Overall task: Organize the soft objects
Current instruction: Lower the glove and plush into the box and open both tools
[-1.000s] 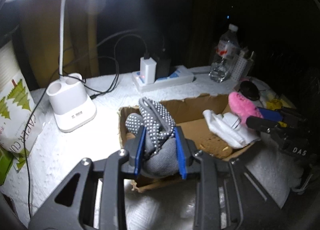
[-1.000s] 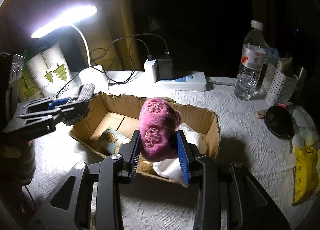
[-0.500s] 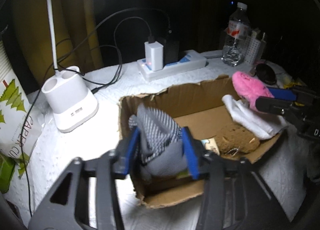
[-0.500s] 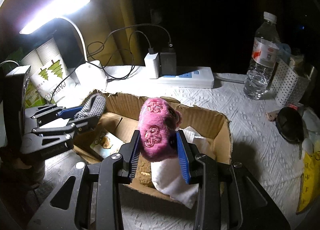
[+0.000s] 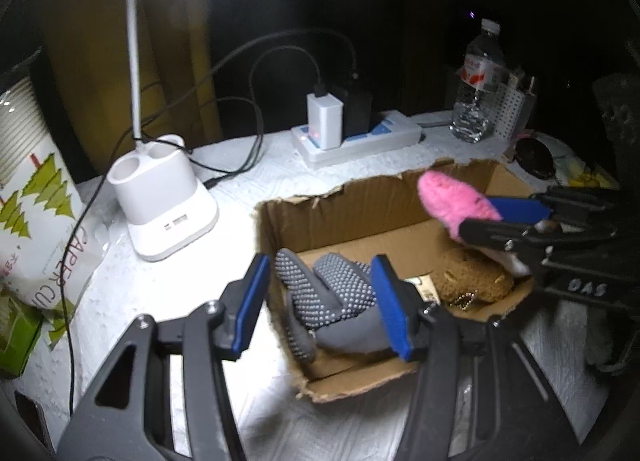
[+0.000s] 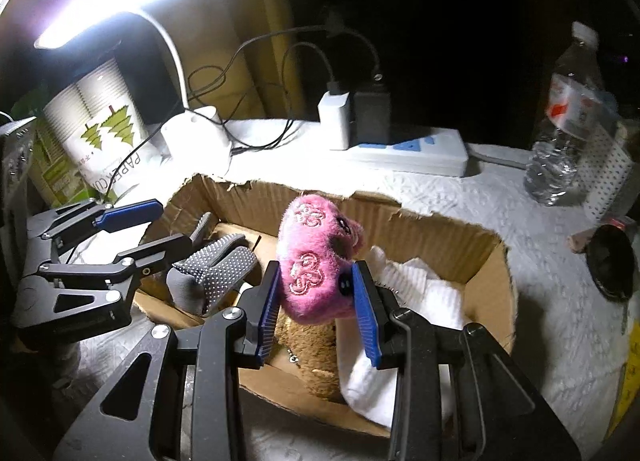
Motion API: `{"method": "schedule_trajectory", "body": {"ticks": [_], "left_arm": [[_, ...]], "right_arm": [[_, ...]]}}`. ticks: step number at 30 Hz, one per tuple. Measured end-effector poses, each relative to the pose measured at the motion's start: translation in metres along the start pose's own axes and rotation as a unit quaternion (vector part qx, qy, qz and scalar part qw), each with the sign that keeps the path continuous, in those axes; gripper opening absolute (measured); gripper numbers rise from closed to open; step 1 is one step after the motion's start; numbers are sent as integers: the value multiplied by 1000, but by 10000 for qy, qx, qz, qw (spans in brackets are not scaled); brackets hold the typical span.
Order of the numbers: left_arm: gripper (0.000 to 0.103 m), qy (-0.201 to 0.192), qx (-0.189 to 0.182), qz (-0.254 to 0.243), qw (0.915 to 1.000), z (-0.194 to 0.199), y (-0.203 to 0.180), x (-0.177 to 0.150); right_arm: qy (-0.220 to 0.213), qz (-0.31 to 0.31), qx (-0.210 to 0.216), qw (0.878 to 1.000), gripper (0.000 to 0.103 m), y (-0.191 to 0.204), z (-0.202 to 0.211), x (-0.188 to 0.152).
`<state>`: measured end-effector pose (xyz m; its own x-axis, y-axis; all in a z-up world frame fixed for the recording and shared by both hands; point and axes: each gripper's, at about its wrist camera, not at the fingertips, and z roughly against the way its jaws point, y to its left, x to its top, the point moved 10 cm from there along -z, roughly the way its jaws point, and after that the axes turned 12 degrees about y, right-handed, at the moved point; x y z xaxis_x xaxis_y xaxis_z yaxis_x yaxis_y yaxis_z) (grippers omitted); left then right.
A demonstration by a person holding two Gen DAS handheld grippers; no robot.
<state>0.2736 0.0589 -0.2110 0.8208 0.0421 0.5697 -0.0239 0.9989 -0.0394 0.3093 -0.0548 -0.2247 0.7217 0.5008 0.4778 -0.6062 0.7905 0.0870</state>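
Observation:
A torn cardboard box point(image 5: 360, 197) point(image 6: 448, 237) sits on the white table. A grey dotted glove point(image 5: 340, 301) point(image 6: 216, 273) lies in its left end. My left gripper point(image 5: 320, 301) is open, its blue pads apart on either side of the glove. My right gripper point(image 6: 316, 297) is shut on a pink plush toy point(image 6: 316, 261) point(image 5: 452, 197) and holds it over the box. A brown plush point(image 5: 472, 277) point(image 6: 312, 345) and white cloth point(image 6: 424, 301) lie in the box beneath.
A white lamp base point(image 5: 160, 201) stands left of the box. A power strip with chargers point(image 5: 352, 137) lies behind it. A water bottle point(image 5: 480, 81) and white perforated holder point(image 6: 604, 181) stand at back right. A paper cup pack point(image 5: 36, 213) is at far left.
My left gripper lowered the grey glove into the box and opened, letting it go. My right gripper moved the pink plush further over the box.

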Motion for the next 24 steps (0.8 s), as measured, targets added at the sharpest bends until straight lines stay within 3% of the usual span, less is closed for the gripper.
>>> {"method": "schedule_trajectory", "body": {"ticks": [4,10,18,20,24], "left_arm": [[55,-132,-162,169,9996,11,6,2],[55,24,-136,337,9993,2,16,-5],[56,18,-194,407,9990,5,18,-7],[70,-8,-214,414,9989,8,17,-8],[71,-75,-238,458,9986,15,18,-9]], "right_arm": [[54,43,78,9999,37,6,-7,4],[117,92,125,9998,37,15,-16,8],[130,130,48,9998,45,19,-14,7],[109,128,27,9999,45,20,-11,7],[79,111,-17,9999,45,20,-4,4]]}}
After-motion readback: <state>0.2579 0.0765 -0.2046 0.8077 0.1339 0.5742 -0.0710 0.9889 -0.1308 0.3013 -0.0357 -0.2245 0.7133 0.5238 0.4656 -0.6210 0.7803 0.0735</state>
